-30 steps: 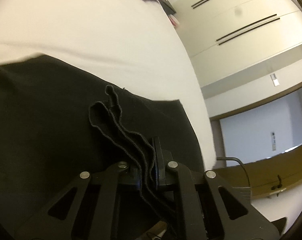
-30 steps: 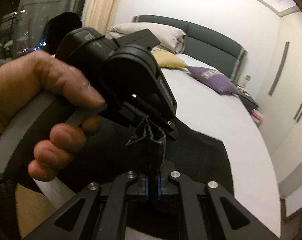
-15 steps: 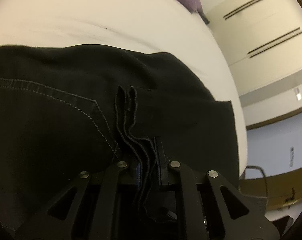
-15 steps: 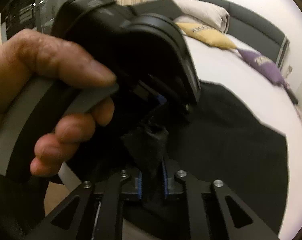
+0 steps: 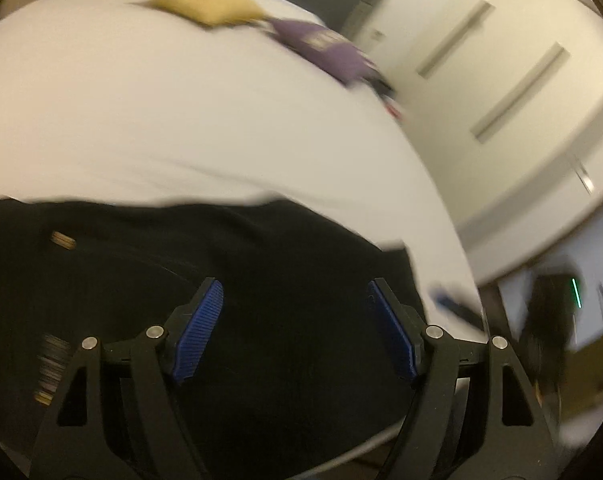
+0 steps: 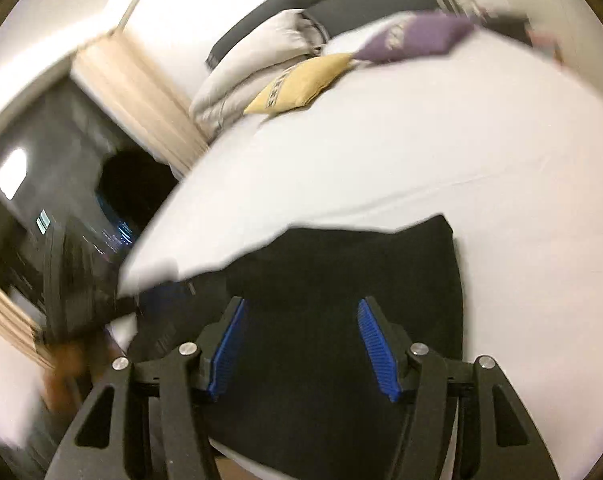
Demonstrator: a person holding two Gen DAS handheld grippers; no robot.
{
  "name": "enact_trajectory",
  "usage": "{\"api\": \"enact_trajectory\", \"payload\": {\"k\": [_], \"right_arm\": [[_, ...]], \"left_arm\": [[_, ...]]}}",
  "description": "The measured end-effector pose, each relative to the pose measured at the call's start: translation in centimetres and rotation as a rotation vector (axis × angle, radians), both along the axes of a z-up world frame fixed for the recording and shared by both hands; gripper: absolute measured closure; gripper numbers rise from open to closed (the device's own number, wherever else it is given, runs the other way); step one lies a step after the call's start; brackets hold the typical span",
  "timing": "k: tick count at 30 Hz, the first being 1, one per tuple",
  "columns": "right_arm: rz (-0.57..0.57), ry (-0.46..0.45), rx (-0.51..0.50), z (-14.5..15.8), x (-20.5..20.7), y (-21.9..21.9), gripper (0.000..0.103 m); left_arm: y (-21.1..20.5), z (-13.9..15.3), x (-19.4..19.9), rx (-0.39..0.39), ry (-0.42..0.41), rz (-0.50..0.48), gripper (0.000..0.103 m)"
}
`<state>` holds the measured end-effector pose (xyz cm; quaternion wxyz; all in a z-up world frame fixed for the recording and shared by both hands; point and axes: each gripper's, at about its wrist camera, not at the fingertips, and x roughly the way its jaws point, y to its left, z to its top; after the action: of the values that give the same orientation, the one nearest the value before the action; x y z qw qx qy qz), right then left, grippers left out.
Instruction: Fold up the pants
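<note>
The black pants [image 5: 293,248] lie folded flat on the white bed [image 5: 181,120], near its front edge. My left gripper [image 5: 294,286] hovers over them with its jaws opening; its blue pads [image 5: 199,332] stand wide apart and press on nothing. In the right wrist view the pants [image 6: 341,272] form a dark block with a squared far corner. My right gripper [image 6: 301,304] is above them, its jaws also opening and bare. The left gripper [image 6: 73,288], in a person's hand, shows as a blur at the left. Both views are motion-blurred.
A yellow pillow [image 6: 301,84], a purple pillow [image 6: 413,36] and a pale folded duvet [image 6: 257,64] lie at the head of the bed against a dark headboard. Wardrobe doors [image 5: 501,80] stand to the right, a curtain [image 6: 141,96] and a dark window to the left.
Both grippers were shut on bunched black fabric; now both have let go and spread their jaws. Both have drawn back from each other, and the pants rest on the bed.
</note>
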<state>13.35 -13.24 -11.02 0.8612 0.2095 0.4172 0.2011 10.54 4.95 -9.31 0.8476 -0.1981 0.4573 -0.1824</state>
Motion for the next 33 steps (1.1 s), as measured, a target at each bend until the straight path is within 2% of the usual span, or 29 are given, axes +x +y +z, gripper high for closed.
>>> {"api": "enact_trajectory", "payload": {"k": [2, 4, 5, 6, 8, 10, 12, 14, 15, 16, 17, 18, 20, 21, 22, 23, 24, 25, 26, 28, 30, 33], "right_arm": [[-0.014, 0.044, 0.07, -1.4, 2.5, -1.2, 0.042], [0.001, 0.123, 0.15, -3.5, 5.3, -2.5, 0.043], [-0.01, 0.16, 0.137, -4.5, 6.1, -3.1, 0.048], [-0.053, 0.198, 0.097, -6.2, 6.8, -4.0, 0.055], [-0.061, 0.221, 0.16, -8.1, 6.7, -5.7, 0.085], [-0.094, 0.233, 0.195, -8.6, 7.4, -7.7, 0.098], [-0.129, 0.23, 0.197, -8.2, 6.8, -8.4, 0.096], [-0.138, 0.224, 0.23, -6.5, 5.3, -8.4, 0.078], [-0.109, 0.198, 0.286, -5.5, 3.9, -8.4, 0.072], [-0.07, 0.168, 0.329, -4.3, 2.5, -8.5, 0.063], [-0.033, 0.15, 0.35, -3.6, 1.3, -7.9, 0.056], [0.015, 0.151, 0.364, -3.4, 0.1, -7.1, 0.054], [0.09, 0.203, 0.369, -4.8, -1.9, -5.6, 0.053], [0.095, 0.245, 0.342, -6.3, -2.6, -5.2, 0.053], [0.078, 0.288, 0.317, -8.0, -3.3, -5.3, 0.064], [0.063, 0.28, 0.329, -9.3, -3.9, -6.0, 0.088], [0.042, 0.245, 0.339, -9.9, -4.6, -6.9, 0.1], [0.019, 0.252, 0.344, -10.6, -4.9, -7.6, 0.103], [0.002, 0.258, 0.381, -11.0, -5.4, -8.5, 0.103], [0.005, 0.253, 0.331, -10.0, -5.4, -8.8, 0.103], [-0.005, 0.251, 0.295, -8.4, -6.0, -8.9, 0.095], [0.035, 0.17, 0.358, -5.2, -6.0, -7.8, 0.076]], "left_arm": [[-2.7, -2.0, -0.6, 0.008, 0.034, -0.043, 0.029], [-3.7, -5.1, -0.9, 0.003, 0.097, -0.059, 0.029], [-3.7, -6.2, -1.0, 0.006, 0.105, -0.059, 0.03], [-3.4, -6.6, -1.5, -0.011, 0.061, -0.071, 0.03], [-3.2, -6.4, -1.8, -0.012, 0.028, -0.102, 0.03], [-2.9, -6.2, -2.0, -0.019, 0.012, -0.118, 0.03], [-2.3, -5.6, -2.5, -0.013, -0.001, -0.119, 0.03], [-2.8, -4.9, -2.9, -0.002, -0.029, -0.102, 0.03], [-3.1, -4.5, -3.4, -0.009, -0.053, -0.104, 0.03], [-3.2, -4.0, -4.0, -0.023, -0.082, -0.111, 0.03], [-3.4, -3.9, -4.5, -0.023, -0.097, -0.114, 0.029], [-4.5, -4.5, -4.5, -0.002, -0.089, -0.113, 0.027], [-4.5, -6.5, -4.6, 0.041, -0.044, -0.107, 0.027], [-4.8, -7.1, -4.7, 0.032, -0.055, -0.104, 0.027], [-4.8, -7.0, -5.0, 0.034, -0.075, -0.105, 0.027], [-5.1, -7.2, -5.0, 0.044, -0.073, -0.111, 0.027], [-5.0, -7.1, -5.1, 0.063, -0.077, -0.123, 0.027], [-5.6, -7.2, -5.1, 0.09, -0.09, -0.138, 0.027], [-6.5, -7.4, -5.2, 0.114, -0.101, -0.148, 0.027], [-7.8, -7.3, -5.4, 0.138, -0.115, -0.147, 0.027], [-7.8, -7.4, -5.8, 0.129, -0.12, -0.128, 0.027], [-7.3, -6.7, -6.5, 0.136, -0.118, -0.078, 0.026]]}}
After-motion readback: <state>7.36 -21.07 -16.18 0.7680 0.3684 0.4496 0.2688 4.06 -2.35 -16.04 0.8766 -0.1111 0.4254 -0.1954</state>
